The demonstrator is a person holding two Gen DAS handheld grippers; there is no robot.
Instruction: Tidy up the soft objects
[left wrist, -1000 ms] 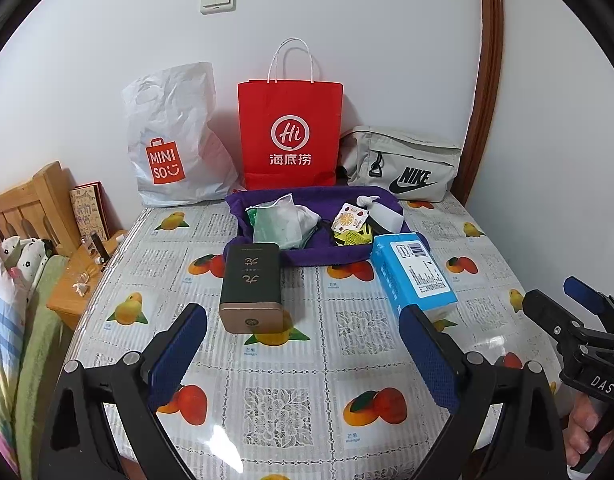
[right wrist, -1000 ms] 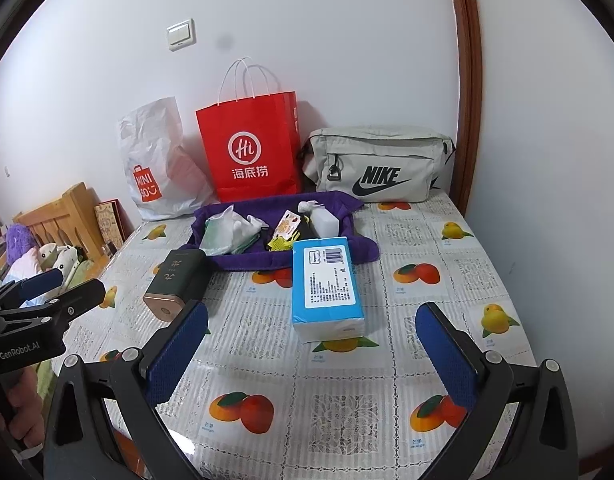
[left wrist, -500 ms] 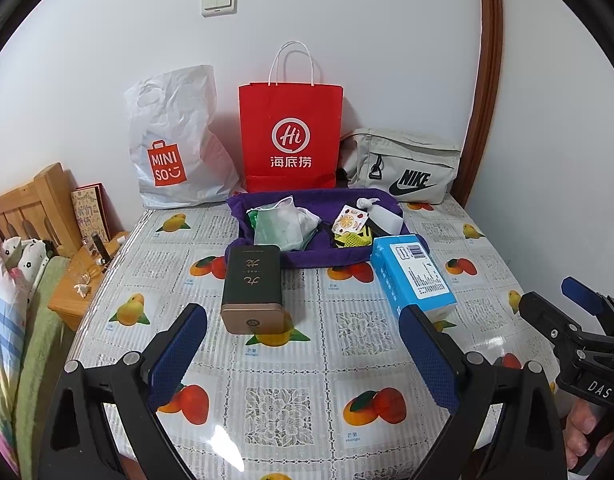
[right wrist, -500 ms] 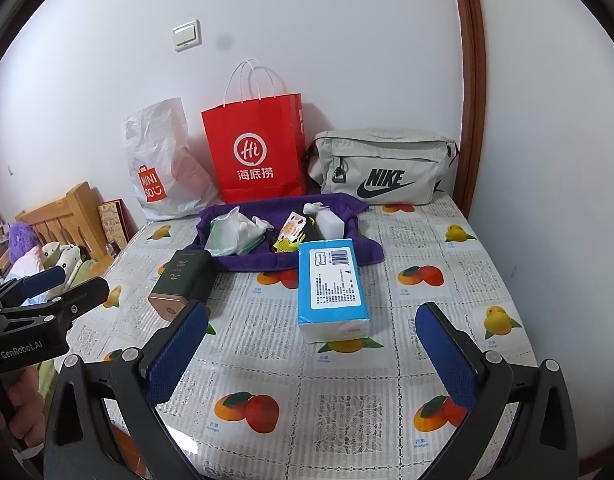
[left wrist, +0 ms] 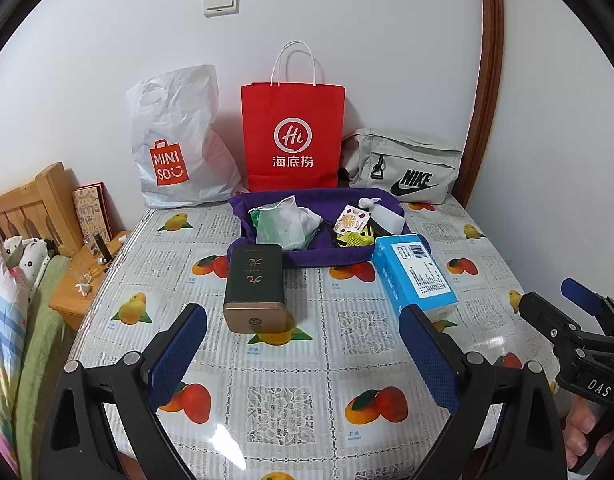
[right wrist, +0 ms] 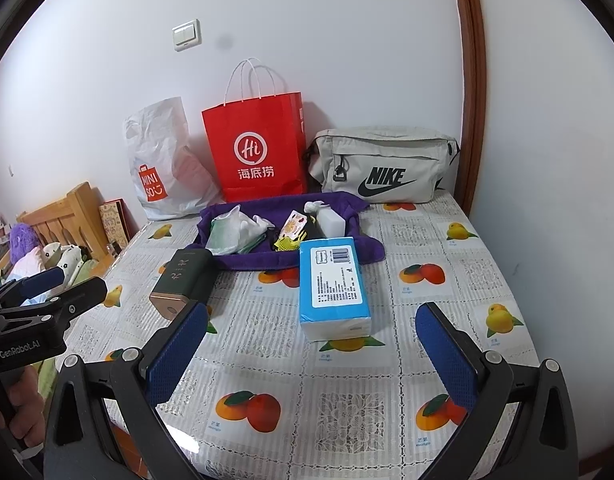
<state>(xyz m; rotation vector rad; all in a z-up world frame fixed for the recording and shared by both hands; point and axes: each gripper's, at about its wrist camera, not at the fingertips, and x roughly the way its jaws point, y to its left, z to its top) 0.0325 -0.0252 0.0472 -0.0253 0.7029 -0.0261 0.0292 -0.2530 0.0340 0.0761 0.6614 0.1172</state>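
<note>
A purple cloth tray (left wrist: 263, 200) (right wrist: 347, 206) lies mid-table holding white-green face masks (left wrist: 285, 224) (right wrist: 233, 232), a small patterned packet (left wrist: 349, 218) (right wrist: 293, 226), a yellow mesh item (left wrist: 353, 240) and a white bottle (left wrist: 381, 214) (right wrist: 331, 218). A blue tissue pack (left wrist: 413, 276) (right wrist: 333, 284) lies in front of it on the right, a dark green box (left wrist: 255, 286) (right wrist: 183, 280) on the left. My left gripper (left wrist: 303, 354) is open and empty above the near table. My right gripper (right wrist: 311, 354) is open and empty, just short of the tissue pack.
A white Miniso bag (left wrist: 175, 140), a red paper bag (left wrist: 293, 136) and a grey Nike bag (left wrist: 403, 170) stand against the back wall. The table has a fruit-print cover (left wrist: 295, 400). A wooden bedframe (left wrist: 27, 204), nightstand (left wrist: 79, 288) and bedding lie left. A brown door frame (right wrist: 473, 80) rises at right.
Both grippers have eased slightly back and up, so the table items sit a little lower in view. Nothing was grasped or moved.
</note>
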